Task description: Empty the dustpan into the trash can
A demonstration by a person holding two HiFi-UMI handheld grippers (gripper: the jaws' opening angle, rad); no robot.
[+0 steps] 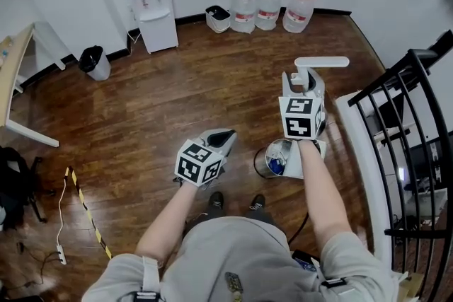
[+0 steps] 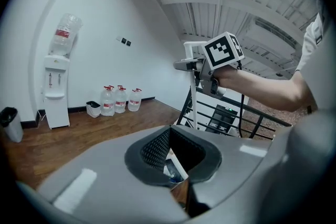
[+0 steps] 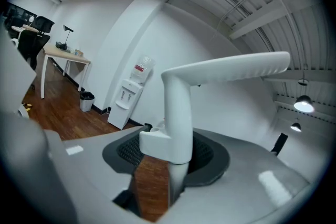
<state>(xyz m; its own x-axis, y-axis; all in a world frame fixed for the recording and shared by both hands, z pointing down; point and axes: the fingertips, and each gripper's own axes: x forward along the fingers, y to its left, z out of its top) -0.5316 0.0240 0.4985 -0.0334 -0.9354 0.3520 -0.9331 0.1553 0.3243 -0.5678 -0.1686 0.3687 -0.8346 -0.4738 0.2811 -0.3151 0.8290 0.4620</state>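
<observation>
the right gripper point(image 1: 304, 85) has its jaws pinched on the upright post of the dustpan handle point(image 1: 322, 61). in the right gripper view the white post stands between the dark pads, and its top bar runs off to the right. in the head view the white pan of the dustpan point(image 1: 308, 159) hangs low under that hand, at the right edge of the small round trash can point(image 1: 263, 152). its left side overlaps the can's rim; whether the two touch i cannot tell. something blue lies inside the can.

the left gripper point(image 1: 219, 139) is held out over the wooden floor point(image 1: 177, 95), left of the can and apart from it. its jaws are spread, with nothing between them. through the gap the left gripper view shows a bit of white and blue below.

the can stands just in front of the person's shoes. a water dispenser point(image 1: 151, 3) and three water jugs point(image 1: 269, 7) line the far wall, and a black railing point(image 1: 417, 124) runs along the right.
</observation>
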